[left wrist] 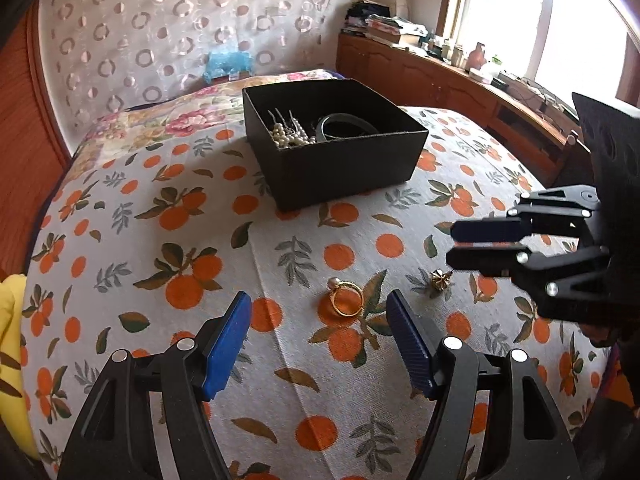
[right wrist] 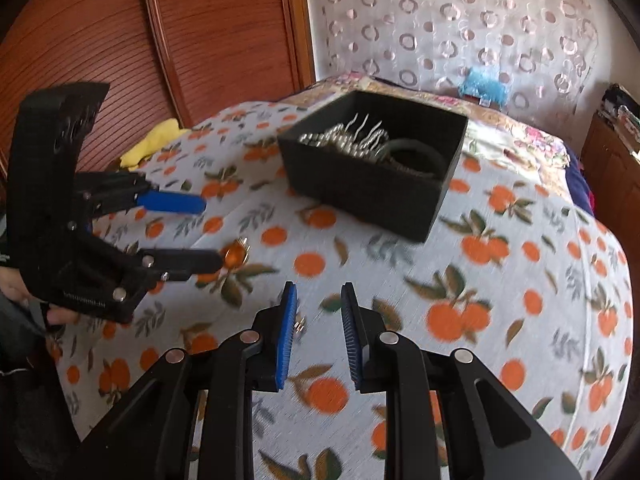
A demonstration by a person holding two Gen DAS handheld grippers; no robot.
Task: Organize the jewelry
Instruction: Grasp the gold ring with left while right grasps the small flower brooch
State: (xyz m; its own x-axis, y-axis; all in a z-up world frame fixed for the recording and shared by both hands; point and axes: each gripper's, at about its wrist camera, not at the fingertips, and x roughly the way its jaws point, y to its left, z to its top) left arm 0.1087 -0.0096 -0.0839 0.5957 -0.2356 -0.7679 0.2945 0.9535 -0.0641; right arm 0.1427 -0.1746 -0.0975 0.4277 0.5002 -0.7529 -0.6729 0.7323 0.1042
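My left gripper [left wrist: 320, 316] hangs released over the gold ring [left wrist: 347, 299]; right gripper [right wrist: 319, 312] empty, fingers narrowly parted; next I pinch it for the box [left wrist: 336, 168]

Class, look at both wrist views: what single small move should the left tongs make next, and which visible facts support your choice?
Probably lower the left tongs and close them on the gold pearl ring. They are open and empty, and the ring lies loose on the orange-print bedspread just ahead of their fingertips. The black box already holds pearl hairpins and a bangle.
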